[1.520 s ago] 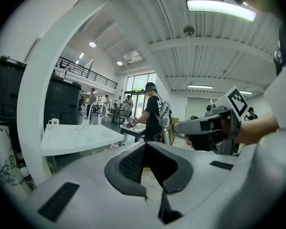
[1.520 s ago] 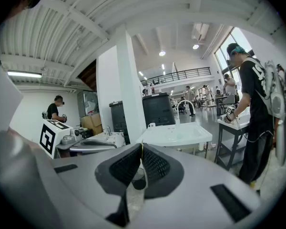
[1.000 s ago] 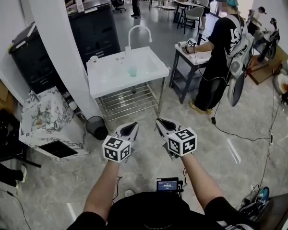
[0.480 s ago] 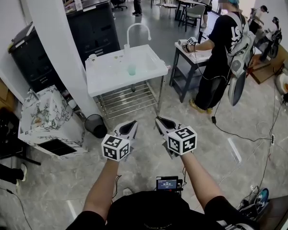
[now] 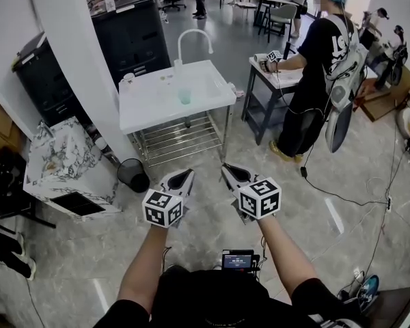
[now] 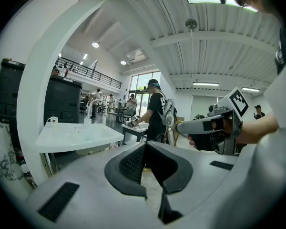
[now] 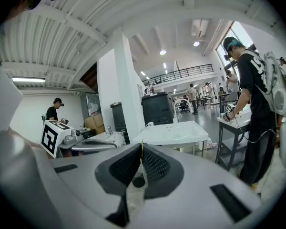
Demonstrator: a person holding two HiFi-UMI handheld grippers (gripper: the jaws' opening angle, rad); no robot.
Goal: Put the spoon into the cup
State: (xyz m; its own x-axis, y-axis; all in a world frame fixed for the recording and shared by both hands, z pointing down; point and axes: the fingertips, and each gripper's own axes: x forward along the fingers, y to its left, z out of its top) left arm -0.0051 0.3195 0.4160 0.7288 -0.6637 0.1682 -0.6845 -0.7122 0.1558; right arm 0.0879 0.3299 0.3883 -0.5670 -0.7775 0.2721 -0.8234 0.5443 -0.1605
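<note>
Grippers shut, sink table well ahead

Pillar (image 5: 75, 60), white and broad, rises at the left of your head view, with a black cabinet (image 5: 133, 36) behind it. The white sink table (image 5: 150, 108) stands beside the pillar, across open floor and well apart from both your grippers. A person with a backpack (image 5: 318, 67) stands to its right at a small side table (image 5: 287, 79). A marble-patterned box (image 5: 61, 162) sits at the pillar's foot, and a black bin (image 5: 132, 175) is just beside it.

You hold both grippers out in front, side by side and close together. They point toward the sink table.

- Left gripper (image 5: 183, 178): the pads meet at the tip, with nothing between them.
- Right gripper (image 5: 231, 171): the jaws are together. A thin pale sliver shows along the seam of the pads, and you cannot tell what it is.

On the sink table:
- a curved faucet (image 5: 191, 36) stands at the far edge
- the green cup (image 5: 185, 96) stands upright in the basin, in front of the faucet
- a white mug (image 5: 128, 79) sits at the far left corner
- small bits (image 5: 165, 77) lie near the faucet, too small to tell whether one is the spoon
</note>
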